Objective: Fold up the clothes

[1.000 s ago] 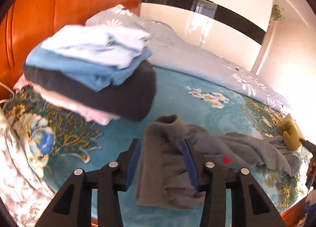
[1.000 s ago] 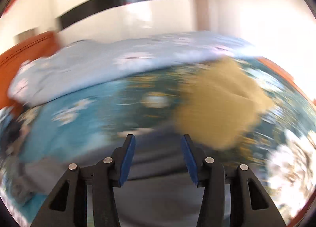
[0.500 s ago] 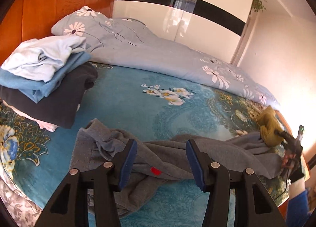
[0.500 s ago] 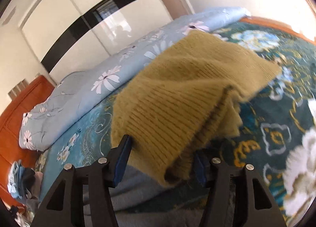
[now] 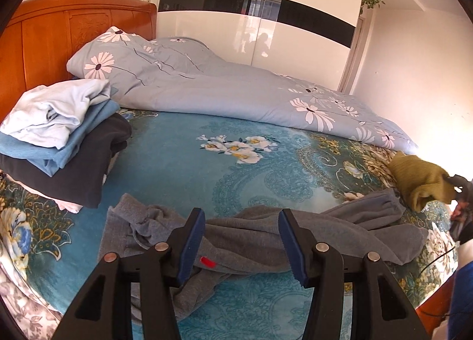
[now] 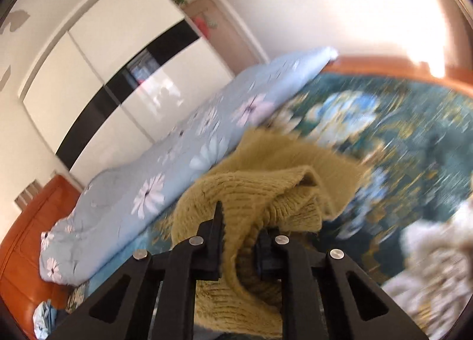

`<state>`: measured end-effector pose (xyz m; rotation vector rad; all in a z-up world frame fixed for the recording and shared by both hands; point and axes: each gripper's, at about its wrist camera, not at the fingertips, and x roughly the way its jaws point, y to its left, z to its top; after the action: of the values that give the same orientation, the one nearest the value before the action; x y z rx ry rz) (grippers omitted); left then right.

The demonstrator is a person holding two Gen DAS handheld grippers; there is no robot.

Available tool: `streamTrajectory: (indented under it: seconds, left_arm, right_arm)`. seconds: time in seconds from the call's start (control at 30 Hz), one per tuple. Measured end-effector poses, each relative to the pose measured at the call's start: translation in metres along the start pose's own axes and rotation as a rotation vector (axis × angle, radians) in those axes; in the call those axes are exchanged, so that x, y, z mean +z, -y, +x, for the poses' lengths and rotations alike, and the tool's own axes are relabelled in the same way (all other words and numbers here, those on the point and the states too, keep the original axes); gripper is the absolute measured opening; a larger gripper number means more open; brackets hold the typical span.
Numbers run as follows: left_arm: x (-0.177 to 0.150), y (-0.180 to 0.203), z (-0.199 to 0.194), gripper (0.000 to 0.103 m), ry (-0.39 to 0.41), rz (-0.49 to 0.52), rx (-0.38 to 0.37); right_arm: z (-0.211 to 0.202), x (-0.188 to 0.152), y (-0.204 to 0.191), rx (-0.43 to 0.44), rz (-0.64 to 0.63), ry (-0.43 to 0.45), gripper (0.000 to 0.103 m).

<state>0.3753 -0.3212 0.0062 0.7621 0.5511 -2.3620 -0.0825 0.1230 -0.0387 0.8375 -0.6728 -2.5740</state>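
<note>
While the right gripper [image 6: 238,236] closes its jaws on a bunched fold of the mustard knit sweater [image 6: 266,192], the knit sits pinched between the pads — likely grabbed there to pull it off the bed and clear of the other garment. From the left wrist view the sweater [image 5: 419,180] sits at the far right edge of the teal floral bedspread [image 5: 183,162], touching the end of the gray sweatpants [image 5: 325,233].

Left gripper [image 5: 241,239] is spread, nothing pinched; it hovers above the sweatpants' middle, fabric showing between the 2 pads but not pressed. Probably released so the pants lie laid out for folding.

Sweatpants' long axis runs left-right across the near part of the bed — the bunched end with a drawstring at left, the other end reaching right toward the sweater. Small red tag shows near the left pad. Sweater is crumpled, no clear axis.

Stack of 4 or so folded clothes [image 5: 59,145] sits at left by the headboard [image 5: 44,53], likely the finished pile. Gray-blue floral duvet [image 5: 221,94] is pushed to the far side, leaving room to work.
</note>
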Motion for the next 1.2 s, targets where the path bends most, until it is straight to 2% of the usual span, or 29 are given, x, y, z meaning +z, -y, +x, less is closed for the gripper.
streamTrajectory:
  seconds: [0.13,0.27,0.33,0.4,0.47,0.6,0.7,0.73,0.77,0.83,0.93,1.03,1.13,1.17,1.2]
  left_arm:
    - [-0.002,0.006,0.014,0.056,-0.032,-0.026,-0.046]
    - [-0.006,0.014,0.024,0.056,-0.056,-0.034,-0.074]
    - [-0.008,0.016,0.026,0.056,-0.061,-0.038,-0.082]
    - [-0.008,0.018,0.027,0.056,-0.063,-0.046,-0.089]
    - [-0.010,0.018,0.027,0.056,-0.068,-0.052,-0.091]
    - [-0.010,0.016,0.022,0.056,-0.071,-0.054,-0.082]
    - [-0.009,0.008,0.013,0.056,-0.059,-0.057,-0.048]
    - [-0.009,0.003,0.010,0.057,-0.055,-0.066,-0.033]
    - [-0.009,-0.003,0.007,0.057,-0.052,-0.078,-0.021]
    - [-0.011,-0.017,0.000,0.058,-0.045,-0.101,0.001]
    - [-0.015,-0.039,-0.005,0.058,-0.051,-0.112,0.055]
    - [-0.019,-0.060,-0.006,0.058,-0.069,-0.120,0.096]
    - [-0.023,-0.079,-0.003,0.058,-0.096,-0.131,0.113]
    - [-0.025,-0.083,-0.002,0.058,-0.102,-0.135,0.110]
    - [-0.026,-0.088,0.000,0.058,-0.109,-0.137,0.108]
  right_arm:
    - [-0.071,0.049,0.039,-0.101,0.025,0.150,0.014]
    - [-0.123,0.074,0.066,-0.283,-0.011,0.263,0.014]
    - [-0.128,0.075,0.083,-0.380,-0.029,0.249,0.014]
    - [-0.119,0.070,0.103,-0.465,-0.037,0.176,0.014]
    - [-0.106,0.056,0.124,-0.512,-0.034,0.100,0.014]
    - [-0.096,0.023,0.156,-0.513,0.019,0.041,0.016]
    - [-0.101,0.003,0.169,-0.477,0.051,-0.002,0.021]
    - [-0.106,-0.004,0.169,-0.471,0.041,-0.007,0.031]
    - [-0.112,-0.010,0.167,-0.469,0.016,-0.004,0.046]
    - [-0.126,-0.025,0.160,-0.471,-0.043,0.002,0.064]
    - [-0.149,-0.053,0.141,-0.543,-0.175,-0.003,0.065]
    - [-0.168,-0.080,0.113,-0.515,-0.288,-0.008,0.065]
    - [-0.173,-0.093,0.089,-0.563,-0.352,-0.003,0.065]
    - [-0.173,-0.096,0.082,-0.534,-0.339,-0.010,0.065]
    - [-0.173,-0.099,0.075,-0.469,-0.311,-0.021,0.065]
